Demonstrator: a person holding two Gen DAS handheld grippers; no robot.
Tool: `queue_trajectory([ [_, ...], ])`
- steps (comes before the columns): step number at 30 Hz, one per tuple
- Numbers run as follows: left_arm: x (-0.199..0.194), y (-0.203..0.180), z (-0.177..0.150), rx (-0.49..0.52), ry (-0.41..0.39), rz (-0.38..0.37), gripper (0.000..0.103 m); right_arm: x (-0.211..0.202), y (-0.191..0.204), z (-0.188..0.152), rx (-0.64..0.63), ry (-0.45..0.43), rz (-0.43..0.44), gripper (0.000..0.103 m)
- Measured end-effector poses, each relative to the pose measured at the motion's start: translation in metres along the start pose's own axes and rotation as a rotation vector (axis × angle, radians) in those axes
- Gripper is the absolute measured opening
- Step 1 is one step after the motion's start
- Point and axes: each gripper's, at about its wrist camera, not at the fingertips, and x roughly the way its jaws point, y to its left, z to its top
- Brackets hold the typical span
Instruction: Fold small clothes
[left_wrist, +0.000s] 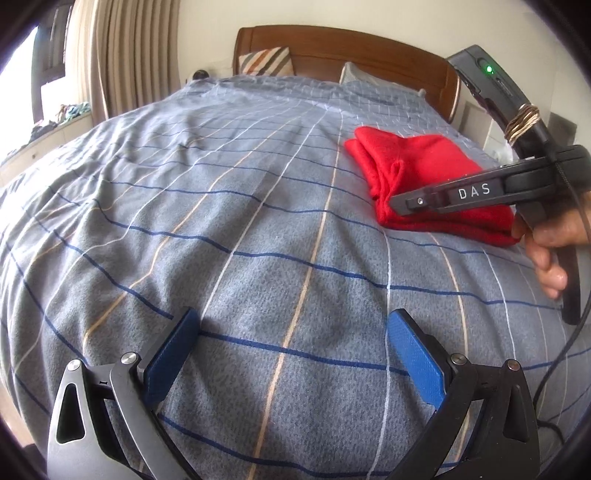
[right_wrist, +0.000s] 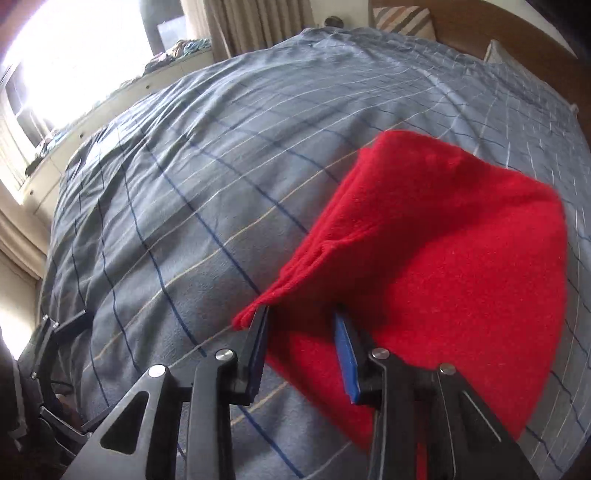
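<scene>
A folded red garment (left_wrist: 424, 173) lies on the blue-grey striped bedspread (left_wrist: 258, 221), to the right of the middle. My left gripper (left_wrist: 291, 339) is open and empty, low over bare bedspread, well short of the garment. My right gripper (right_wrist: 301, 321) is open, its blue pads reaching the near edge of the red garment (right_wrist: 443, 251), whose top layer rises over the fingertips. In the left wrist view the right gripper (left_wrist: 406, 203) shows from the side, over the garment, held by a hand (left_wrist: 550, 243).
A wooden headboard (left_wrist: 332, 48) with a striped pillow (left_wrist: 266, 61) stands at the far end. Curtains (left_wrist: 122, 55) and a low white window shelf (right_wrist: 110, 96) with small items run along the left. A cable (left_wrist: 561, 358) hangs at the right.
</scene>
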Motion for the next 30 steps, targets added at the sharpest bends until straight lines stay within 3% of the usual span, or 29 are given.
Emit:
queue_trajectory([
  [4,0.000,-0.001,0.000,0.002,0.002,0.002,0.102,-0.045,-0.019,-0.003,0.059,-0.061,0.075,0.035],
  [8,0.001,-0.002,0.000,-0.003,0.006,0.001,0.102,-0.101,-0.073,-0.025,0.247,-0.163,0.091,0.035],
  [11,0.000,-0.002,-0.001,-0.001,0.006,0.005,0.102,-0.106,-0.097,-0.050,0.341,-0.143,0.074,0.036],
  [15,0.001,-0.004,-0.001,0.007,0.003,0.013,0.102,-0.059,-0.089,-0.083,0.404,0.001,0.093,0.036],
  [21,0.001,-0.005,-0.003,0.016,0.006,0.024,0.102,-0.087,-0.051,-0.116,0.403,-0.099,0.054,0.037],
  [25,0.002,-0.007,-0.003,0.022,0.009,0.033,0.102,-0.106,-0.027,-0.149,0.318,-0.122,-0.061,0.052],
  [30,0.002,-0.008,-0.004,0.022,0.011,0.033,0.102,-0.117,-0.020,-0.180,0.337,-0.132,-0.084,0.058],
])
